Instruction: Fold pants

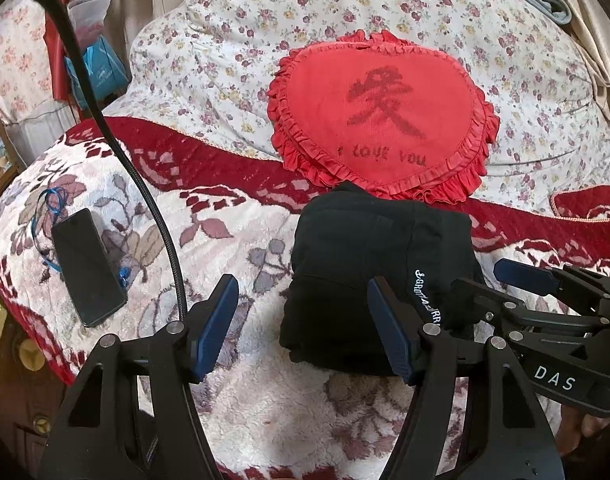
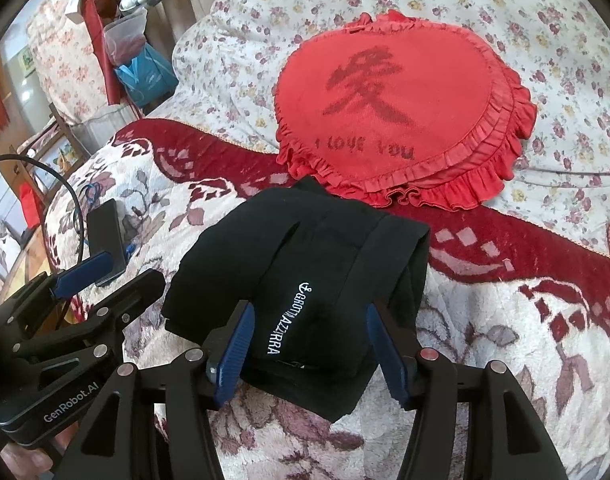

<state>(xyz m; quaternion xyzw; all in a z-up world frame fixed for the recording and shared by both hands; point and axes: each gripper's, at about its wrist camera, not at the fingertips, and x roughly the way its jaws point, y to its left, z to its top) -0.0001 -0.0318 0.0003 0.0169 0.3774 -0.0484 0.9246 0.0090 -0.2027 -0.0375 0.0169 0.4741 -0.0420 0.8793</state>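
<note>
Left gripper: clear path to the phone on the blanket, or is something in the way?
Probably yes. The left gripper is open and empty, and the phone lies bare on the blanket off to its left; only the black cable runs between them.

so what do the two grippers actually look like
Both are matte black linkage frames with silver pivot pins and ribbed blue finger pads. The left gripper trails a black braided cable and is lettered "GenRobot.AI" on its side. The right gripper reads "DAS".

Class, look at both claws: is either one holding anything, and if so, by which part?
Nothing is held. Both the left claw and right claw are open above the folded pants.
</note>
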